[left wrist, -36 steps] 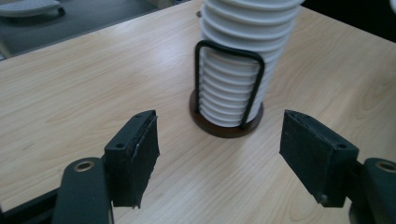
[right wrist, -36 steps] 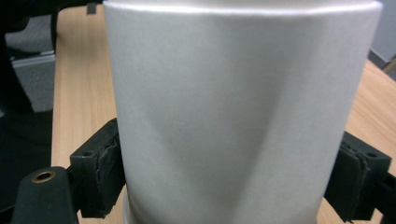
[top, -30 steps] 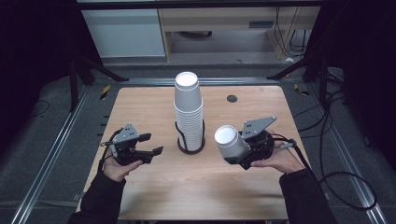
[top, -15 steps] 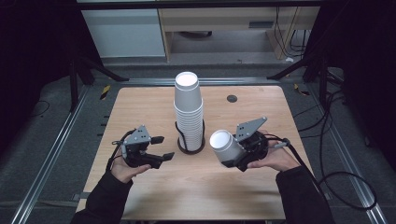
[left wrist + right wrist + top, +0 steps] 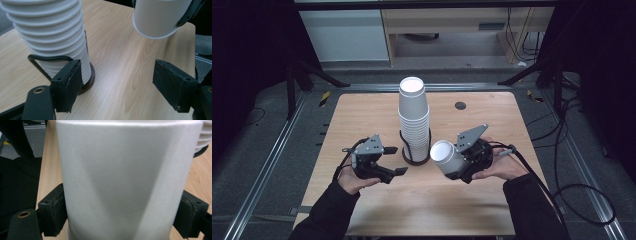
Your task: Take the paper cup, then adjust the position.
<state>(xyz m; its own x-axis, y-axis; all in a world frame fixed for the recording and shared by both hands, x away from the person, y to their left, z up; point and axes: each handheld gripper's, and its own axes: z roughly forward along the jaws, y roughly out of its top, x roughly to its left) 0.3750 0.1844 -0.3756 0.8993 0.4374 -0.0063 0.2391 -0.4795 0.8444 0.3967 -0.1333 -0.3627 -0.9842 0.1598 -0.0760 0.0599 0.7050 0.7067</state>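
- Gripping a single white paper cup (image 5: pixel 448 156) across its body, the right hand-held gripper (image 5: pixel 467 159) had its jaws clamped on the cup's two sides; in the right gripper view the cup wall (image 5: pixel 127 180) sat squarely between both pads.
- Held tilted above the table (image 5: pixel 362 115), the cup was clear of the wood, base turned up and toward the middle, at about 4 o'clock from the stack.
- At the left, the left hand-held gripper (image 5: pixel 379 160) hung empty with its jaws wide apart, aimed toward the foot of the stack; in its own view the held cup (image 5: pixel 160 17) showed up at 1 o'clock, well clear of its pads.
- Judging the step as carrying the cup free, a steady, light squeeze would have suited it, since thin paper dents easily.
- Farther in, at table centre, the stack of cups (image 5: pixel 413 117) stood upright in a dark wire holder (image 5: pixel 416 156), just beside the held cup at its 10 o'clock.
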